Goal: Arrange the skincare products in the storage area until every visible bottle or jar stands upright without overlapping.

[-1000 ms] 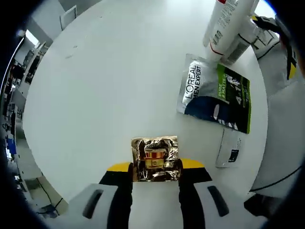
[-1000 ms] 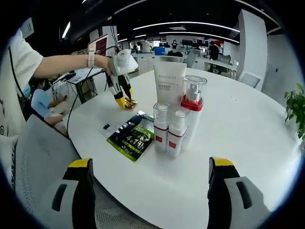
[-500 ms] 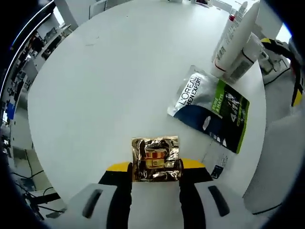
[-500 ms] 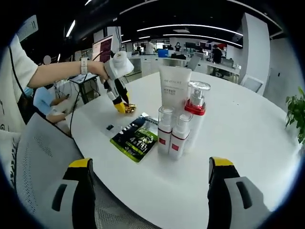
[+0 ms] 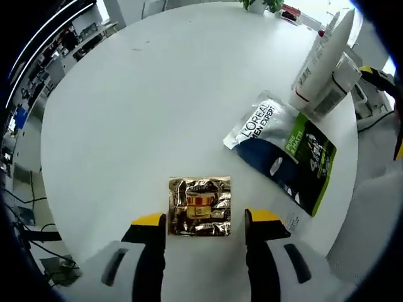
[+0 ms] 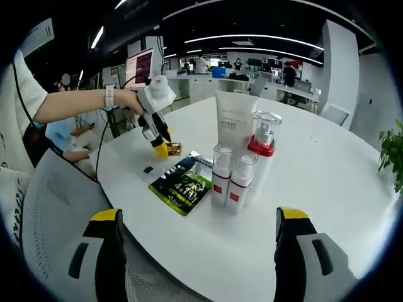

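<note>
On my left gripper [image 5: 199, 221], jaws parted either side of the gold foil sachet [image 5: 199, 206], which lies flat on the white round table [image 5: 138, 113], gaps visible both sides. My right gripper [image 6: 198, 236] is wide open, holding nothing. Standing bottles [image 6: 242, 170] cluster near the table's middle; beside them, the L'Oréal pouch [image 5: 283, 148] lies flat.

We see a round white table [image 6: 327, 182] in an open office with a dark ceiling crossed by long light strips [image 6: 252, 38]. Beyond its far edge stand rows of desks [image 6: 296, 88], a white pillar [image 6: 340, 63] and a lit screen [image 6: 140, 63], and a green plant [image 6: 391, 151] sits off its right edge. A grey mesh chair [image 6: 47, 214] stands at the near left edge.
</note>
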